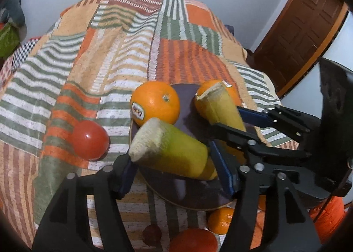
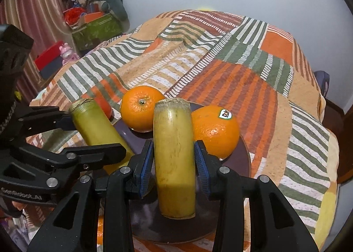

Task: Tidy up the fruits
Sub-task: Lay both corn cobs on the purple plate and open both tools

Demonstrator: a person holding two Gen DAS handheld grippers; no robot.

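Dark round plate (image 2: 240,152) on a striped patchwork cloth (image 2: 220,64) over the bench, carrying two oranges and two cut yellow-green stalk pieces.

Left gripper (image 1: 174,163): jaws clenched on the left stalk piece (image 1: 176,152), blue pads against both sides, pale fibrous cut end tilted up and toward the camera, lower end over the plate (image 1: 189,102). Right gripper (image 2: 174,163): jaws clenched on the right stalk piece (image 2: 174,152), held nearly upright, bottom end just above or on the plate; contact impossible to tell.

On the plate's far side, a stickered orange (image 2: 215,130) just beside the right stalk piece, and a second orange (image 2: 141,110) to its left, stem end facing up. Same two in the left wrist view: one orange (image 1: 156,102) with a label, another (image 1: 229,93) mostly hidden behind the right stalk piece (image 1: 222,108).

Off the plate, on the cloth: a red tomato (image 1: 89,139) near the plate's left rim, more orange and red fruit (image 1: 220,220) by the near rim, partly hidden by the gripper frame.
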